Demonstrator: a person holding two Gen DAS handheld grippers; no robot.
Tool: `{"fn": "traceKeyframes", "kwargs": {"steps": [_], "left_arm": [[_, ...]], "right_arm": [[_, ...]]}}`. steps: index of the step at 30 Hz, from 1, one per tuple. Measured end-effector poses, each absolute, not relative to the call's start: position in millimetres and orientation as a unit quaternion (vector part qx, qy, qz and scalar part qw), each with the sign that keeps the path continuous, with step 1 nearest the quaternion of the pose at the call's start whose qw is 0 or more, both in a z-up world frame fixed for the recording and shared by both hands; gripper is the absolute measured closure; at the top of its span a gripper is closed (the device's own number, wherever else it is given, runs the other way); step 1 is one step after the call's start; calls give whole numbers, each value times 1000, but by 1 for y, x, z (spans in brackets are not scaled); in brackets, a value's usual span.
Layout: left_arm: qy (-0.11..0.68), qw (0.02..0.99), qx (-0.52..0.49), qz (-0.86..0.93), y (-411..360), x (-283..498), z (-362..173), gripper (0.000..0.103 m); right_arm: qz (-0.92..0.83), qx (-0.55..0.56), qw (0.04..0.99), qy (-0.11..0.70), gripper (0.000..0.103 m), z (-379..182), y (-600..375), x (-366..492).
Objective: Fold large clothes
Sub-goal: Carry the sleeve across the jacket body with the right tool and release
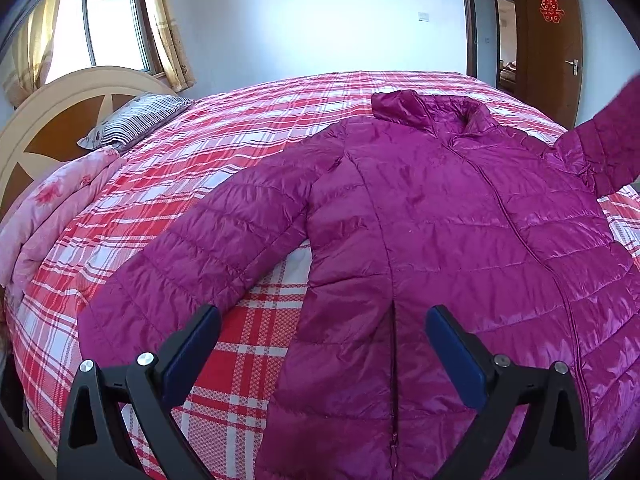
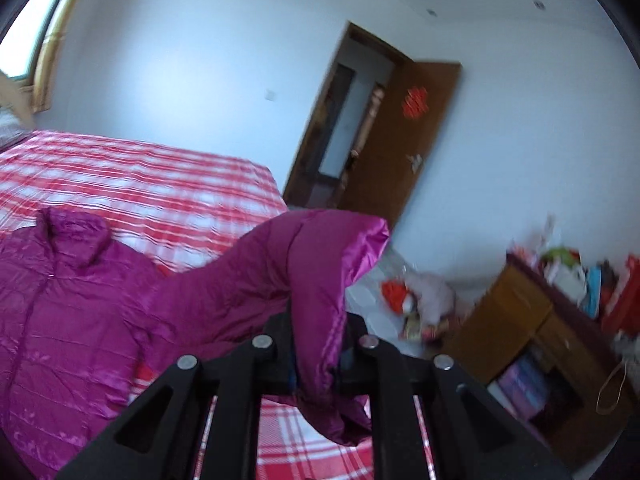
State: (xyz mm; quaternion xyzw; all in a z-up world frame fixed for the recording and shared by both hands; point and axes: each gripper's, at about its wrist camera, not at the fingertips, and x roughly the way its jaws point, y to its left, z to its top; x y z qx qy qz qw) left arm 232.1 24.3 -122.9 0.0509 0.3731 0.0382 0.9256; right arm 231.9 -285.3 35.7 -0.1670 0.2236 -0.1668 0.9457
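Sleeve point(image 2: 320, 280) pinched between right fingers point(image 2: 280, 332) (left gripper point(image 1: 322, 320) spread).

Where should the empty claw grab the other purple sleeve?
Grab the flat sleeve near its cuff, coming in from the bed's near edge with the open left claw. The cuff lies closest, and its thin edge lets one finger slide under. The right claw holds the other sleeve up.

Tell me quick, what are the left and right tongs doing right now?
Left tongs: open, holding nothing, above the jacket hem.
Right tongs: closed on the sleeve, lifted off the bed.
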Motion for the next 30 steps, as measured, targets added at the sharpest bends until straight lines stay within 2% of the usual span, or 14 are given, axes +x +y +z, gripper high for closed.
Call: {"fn": "traceKeyframes", "kwargs": {"steps": [12,30], "left_arm": [[377,925,29,42,48,232,-127,1],[395,916,26,67,80,253,-138,1]], "right_arm": [[-42,-263,942,202,90,11,-151,245],[92,-290,906,294,90,-117,-16,280]]}}
